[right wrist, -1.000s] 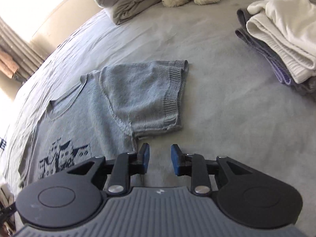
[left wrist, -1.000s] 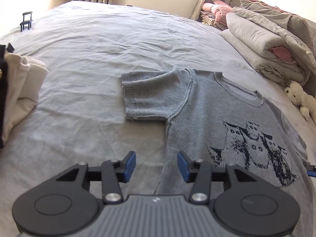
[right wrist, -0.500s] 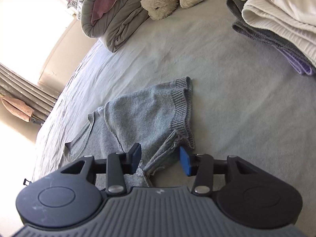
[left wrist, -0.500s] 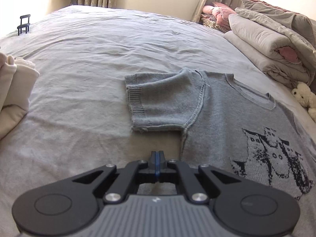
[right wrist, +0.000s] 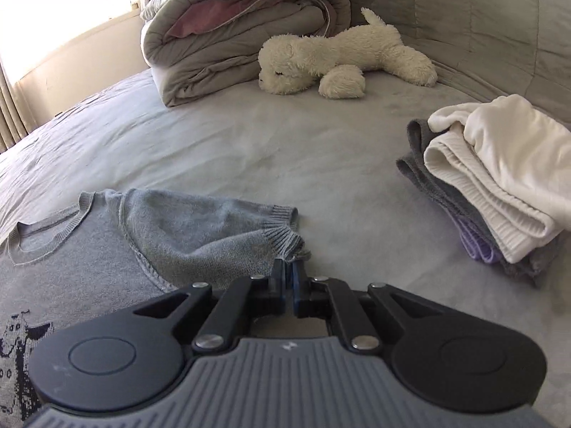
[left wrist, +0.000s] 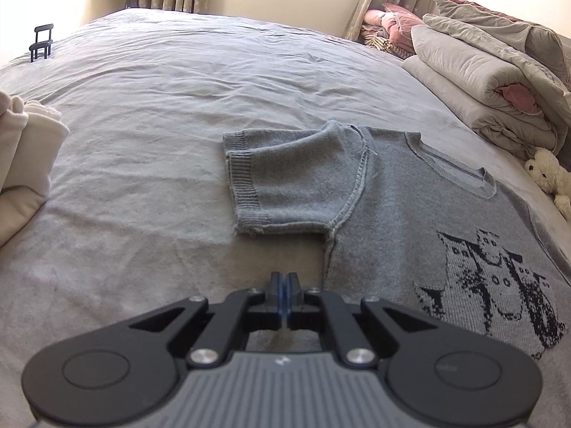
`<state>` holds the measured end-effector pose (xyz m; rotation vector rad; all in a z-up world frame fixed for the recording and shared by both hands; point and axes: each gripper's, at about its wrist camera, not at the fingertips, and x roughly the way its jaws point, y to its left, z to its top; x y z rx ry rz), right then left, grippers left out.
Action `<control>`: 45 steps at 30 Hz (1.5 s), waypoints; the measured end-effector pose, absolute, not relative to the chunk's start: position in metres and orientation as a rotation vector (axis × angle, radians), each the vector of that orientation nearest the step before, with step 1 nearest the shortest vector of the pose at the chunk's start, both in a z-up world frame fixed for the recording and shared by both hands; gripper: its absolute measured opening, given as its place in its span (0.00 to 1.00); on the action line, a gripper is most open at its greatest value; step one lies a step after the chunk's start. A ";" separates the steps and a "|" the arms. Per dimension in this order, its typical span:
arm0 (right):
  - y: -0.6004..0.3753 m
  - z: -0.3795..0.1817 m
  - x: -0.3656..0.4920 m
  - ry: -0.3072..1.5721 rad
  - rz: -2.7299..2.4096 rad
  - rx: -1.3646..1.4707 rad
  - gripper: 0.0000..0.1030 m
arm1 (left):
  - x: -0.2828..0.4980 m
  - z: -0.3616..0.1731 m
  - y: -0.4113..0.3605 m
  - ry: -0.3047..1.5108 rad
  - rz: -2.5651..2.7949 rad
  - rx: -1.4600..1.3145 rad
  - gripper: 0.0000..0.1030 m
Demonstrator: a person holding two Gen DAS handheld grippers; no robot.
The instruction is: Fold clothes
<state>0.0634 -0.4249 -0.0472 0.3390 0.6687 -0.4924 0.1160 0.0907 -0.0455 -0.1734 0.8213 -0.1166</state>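
A grey knit sweater point(left wrist: 392, 221) with a dark cat pattern lies flat on the grey bed point(left wrist: 178, 107), one short sleeve point(left wrist: 292, 185) spread out to the side. My left gripper point(left wrist: 284, 280) is shut just left of the sweater's side edge; no cloth shows between its pads. In the right wrist view the sweater point(right wrist: 89, 260) lies at the lower left. My right gripper point(right wrist: 288, 267) is shut on the ribbed cuff corner of the other sleeve point(right wrist: 214, 232), which rises slightly toward the fingertips.
A stack of folded clothes, white on grey point(right wrist: 499, 178), lies right of the right gripper; its white edge point(left wrist: 21, 157) shows in the left wrist view. A plush dog point(right wrist: 339, 57) and a rolled duvet point(right wrist: 232, 35) lie at the headboard. A small black stand point(left wrist: 42, 41) sits far left.
The left jaws went from open to shut beside the sweater's edge. The right jaws widened around the sleeve's cuff corner, then shut on it, and the right gripper tipped up toward the headboard.
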 end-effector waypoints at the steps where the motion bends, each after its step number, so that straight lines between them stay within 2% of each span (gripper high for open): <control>1: -0.424 -0.046 0.062 0.655 -0.495 0.337 0.05 | 0.116 -0.045 0.092 0.820 -0.114 -0.176 0.02; 4: -0.417 -0.033 0.055 0.565 -0.496 0.292 0.05 | 0.117 -0.044 0.095 0.823 -0.115 -0.192 0.02; 7: -0.403 -0.024 0.051 0.484 -0.496 0.208 0.05 | 0.115 -0.041 0.096 0.821 -0.123 -0.194 0.08; 10: -0.400 -0.034 0.060 0.560 -0.505 0.154 0.05 | 0.114 -0.042 0.093 0.821 -0.129 -0.173 0.10; 13: -0.415 -0.051 0.065 0.686 -0.512 0.246 0.05 | 0.115 -0.043 0.093 0.824 -0.134 -0.176 0.13; 14: -0.419 -0.050 0.063 0.681 -0.512 0.276 0.05 | 0.115 -0.042 0.094 0.822 -0.134 -0.181 0.16; 16: -0.419 -0.040 0.058 0.638 -0.508 0.279 0.07 | 0.115 -0.039 0.095 0.810 -0.134 -0.190 0.29; 17: -0.415 -0.034 0.056 0.615 -0.501 0.259 0.12 | 0.114 -0.038 0.096 0.799 -0.132 -0.193 0.38; 18: -0.411 -0.028 0.054 0.595 -0.500 0.235 0.15 | 0.115 -0.036 0.098 0.793 -0.131 -0.197 0.40; 21: -0.409 -0.023 0.053 0.600 -0.508 0.194 0.16 | 0.121 -0.034 0.103 0.792 -0.139 -0.230 0.41; 26: -0.426 -0.031 0.052 0.654 -0.502 0.321 0.16 | 0.136 -0.039 0.114 0.785 -0.123 -0.309 0.43; 28: -0.426 -0.032 0.051 0.664 -0.487 0.342 0.16 | 0.139 -0.044 0.116 0.775 -0.115 -0.331 0.39; 29: -0.424 -0.031 0.051 0.660 -0.480 0.335 0.16 | 0.138 -0.045 0.115 0.770 -0.107 -0.316 0.29; 30: -0.421 -0.030 0.051 0.654 -0.472 0.325 0.16 | 0.138 -0.045 0.112 0.769 -0.093 -0.285 0.10; 31: -0.418 -0.029 0.050 0.650 -0.461 0.315 0.16 | 0.138 -0.045 0.111 0.774 -0.081 -0.253 0.02; 39: -0.369 -0.014 0.050 0.711 -0.286 0.299 0.16 | 0.137 -0.041 0.126 0.801 -0.087 -0.340 0.00; 45: -0.244 0.029 0.103 0.798 0.012 0.170 0.16 | 0.139 -0.046 0.133 0.861 -0.092 -0.381 0.01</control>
